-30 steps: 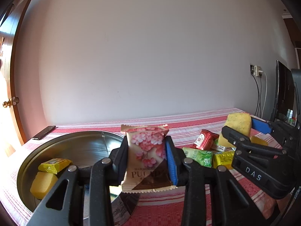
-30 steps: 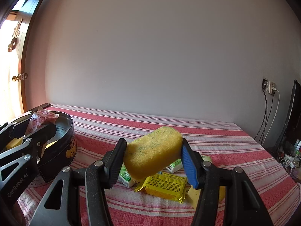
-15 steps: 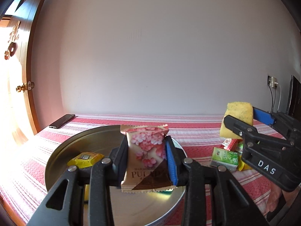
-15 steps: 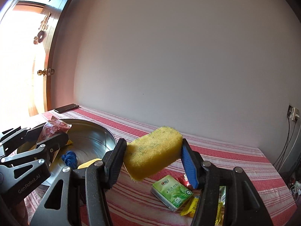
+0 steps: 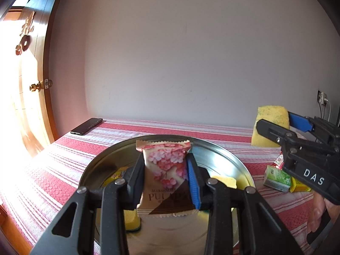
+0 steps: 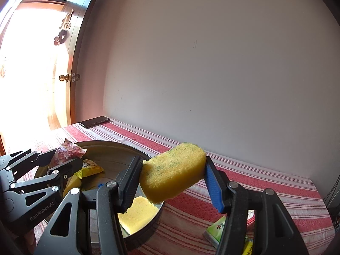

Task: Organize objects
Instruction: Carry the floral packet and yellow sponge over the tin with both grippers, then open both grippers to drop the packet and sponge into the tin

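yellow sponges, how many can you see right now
3: one yellow sponge held in the right gripper, two lying inside the round tin, at and. The grippers may hide more.

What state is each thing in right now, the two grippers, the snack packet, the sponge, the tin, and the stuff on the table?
left gripper: shut on the pink snack packet, held upright over the tin.
right gripper: shut on the yellow sponge, held tilted at the tin's edge.
round metal tin: open, no lid on it, holding sponges and yellow packets.
green packet: lying on the striped cloth, outside the tin.
phone: lying flat, screen dark.
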`<state>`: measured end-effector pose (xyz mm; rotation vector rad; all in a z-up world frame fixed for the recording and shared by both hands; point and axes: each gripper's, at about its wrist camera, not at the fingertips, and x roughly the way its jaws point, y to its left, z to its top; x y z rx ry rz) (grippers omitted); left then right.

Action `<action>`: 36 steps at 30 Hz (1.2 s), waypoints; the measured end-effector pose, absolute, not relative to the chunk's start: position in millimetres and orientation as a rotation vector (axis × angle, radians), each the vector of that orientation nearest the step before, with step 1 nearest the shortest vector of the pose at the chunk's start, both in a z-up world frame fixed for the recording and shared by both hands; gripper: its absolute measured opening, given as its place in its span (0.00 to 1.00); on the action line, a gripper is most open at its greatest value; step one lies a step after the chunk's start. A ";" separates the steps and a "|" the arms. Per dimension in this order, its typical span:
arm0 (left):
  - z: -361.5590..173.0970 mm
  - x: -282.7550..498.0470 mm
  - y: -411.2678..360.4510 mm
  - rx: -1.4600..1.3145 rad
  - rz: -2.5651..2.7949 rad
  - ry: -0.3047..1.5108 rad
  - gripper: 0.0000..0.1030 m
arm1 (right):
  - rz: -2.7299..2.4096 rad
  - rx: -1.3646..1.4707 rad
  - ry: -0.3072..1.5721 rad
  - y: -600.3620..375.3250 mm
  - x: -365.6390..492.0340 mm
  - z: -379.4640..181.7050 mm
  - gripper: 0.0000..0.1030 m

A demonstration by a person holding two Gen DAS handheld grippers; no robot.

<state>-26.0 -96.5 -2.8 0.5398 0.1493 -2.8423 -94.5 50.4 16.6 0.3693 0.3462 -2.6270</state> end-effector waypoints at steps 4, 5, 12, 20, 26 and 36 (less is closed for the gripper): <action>-8.1 -30.6 -103.1 0.593 -2.826 0.144 0.34 | -2.569 0.422 0.337 31.4 -105.3 12.6 0.58; -10.1 -32.5 -105.1 0.604 -2.822 0.141 0.34 | -2.548 0.439 0.326 27.7 -107.6 11.0 0.58; -20.1 -38.3 -118.0 0.656 -2.793 0.143 0.34 | -2.472 0.537 0.316 1.3 -120.5 -3.8 0.58; -28.0 -39.7 -125.1 0.698 -2.780 0.149 0.34 | -2.428 0.607 0.325 -15.7 -129.7 -21.4 0.58; -30.0 -41.1 -123.9 0.713 -2.780 0.140 0.34 | -2.421 0.634 0.329 -22.4 -136.2 -27.9 0.58; -32.5 -43.0 -121.0 0.733 -2.785 0.136 0.34 | -2.413 0.656 0.317 -22.5 -142.8 -33.4 0.58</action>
